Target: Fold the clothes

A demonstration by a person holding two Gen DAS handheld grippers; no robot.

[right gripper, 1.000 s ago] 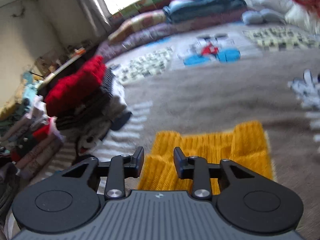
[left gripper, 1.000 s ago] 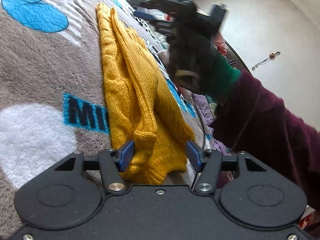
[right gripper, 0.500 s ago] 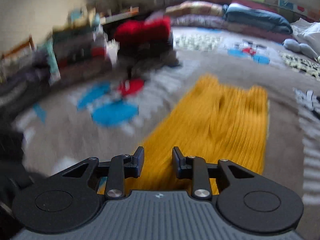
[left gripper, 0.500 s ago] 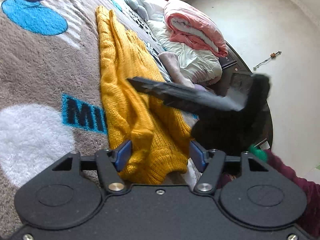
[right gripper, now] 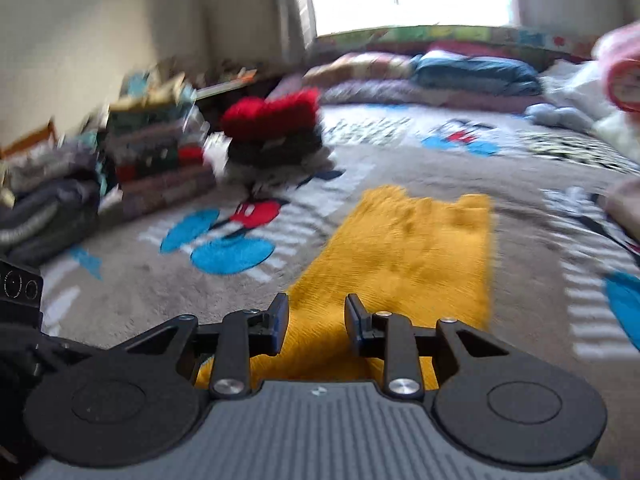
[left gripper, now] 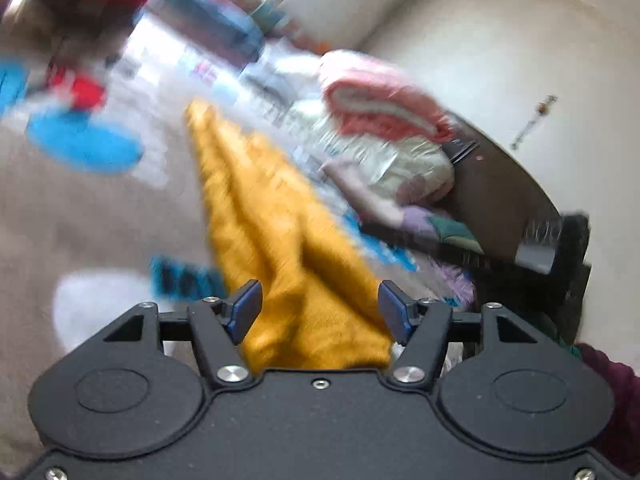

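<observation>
Now we see the yellow sweater [right gripper: 404, 256] lying in a long folded strip on the cartoon-print blanket [right gripper: 132, 296]. Our left claw [left gripper: 320, 310] is spread wide, its blue pads on either side of the sweater's near end, which bunches up between them without being pinched. Our right claw [right gripper: 316, 326] is parted too, holding nothing, just over the sweater's near edge. Beyond sit a stack of folded clothes [right gripper: 272, 136] and a pink rolled blanket [left gripper: 384, 100].

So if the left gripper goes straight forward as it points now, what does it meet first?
Most likely the yellow sweater: its near end lies between the open left gripper fingers. The blur leaves depth unclear.
</observation>
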